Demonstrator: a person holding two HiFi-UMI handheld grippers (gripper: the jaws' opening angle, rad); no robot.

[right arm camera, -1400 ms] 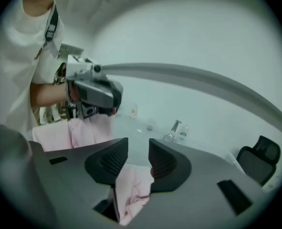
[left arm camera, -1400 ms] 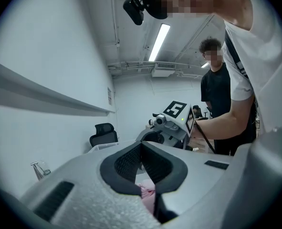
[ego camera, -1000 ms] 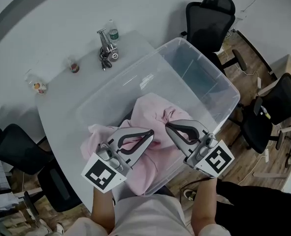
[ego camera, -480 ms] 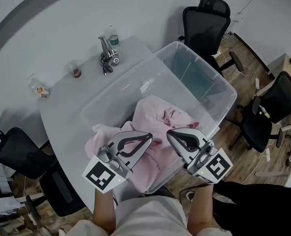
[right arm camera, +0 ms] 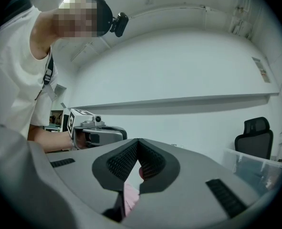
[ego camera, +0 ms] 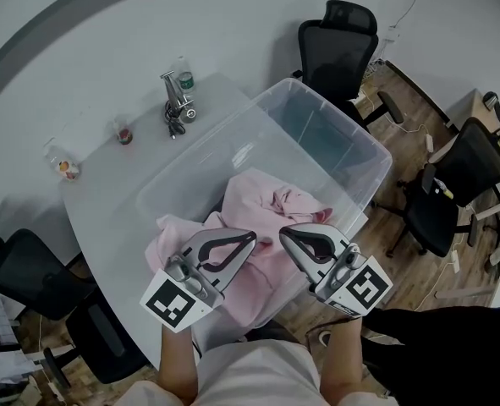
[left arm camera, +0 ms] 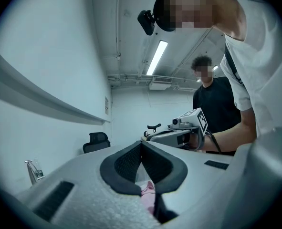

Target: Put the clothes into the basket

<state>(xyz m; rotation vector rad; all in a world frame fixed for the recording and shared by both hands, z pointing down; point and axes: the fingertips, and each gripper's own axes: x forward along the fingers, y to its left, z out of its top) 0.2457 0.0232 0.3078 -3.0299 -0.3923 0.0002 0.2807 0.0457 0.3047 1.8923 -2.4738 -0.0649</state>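
A pink garment lies bunched in the near part of a clear plastic bin, and part of it hangs over the bin's near wall. My left gripper and right gripper sit side by side over that near wall, tips almost touching. Both have their jaws closed. In the left gripper view a fold of the pink garment shows pinched low between the closed pads. The right gripper view shows the same pink garment caught between its pads. The bin's far half holds nothing.
The bin stands on a pale round table with a metal tap-like stand, a bottle and two small cups at its far side. Black office chairs stand around. A second person stands to my right.
Both grippers have drifted slightly back toward the bin's near wall with the pink garment, which has shifted a little. The jaws have stayed closed throughout.
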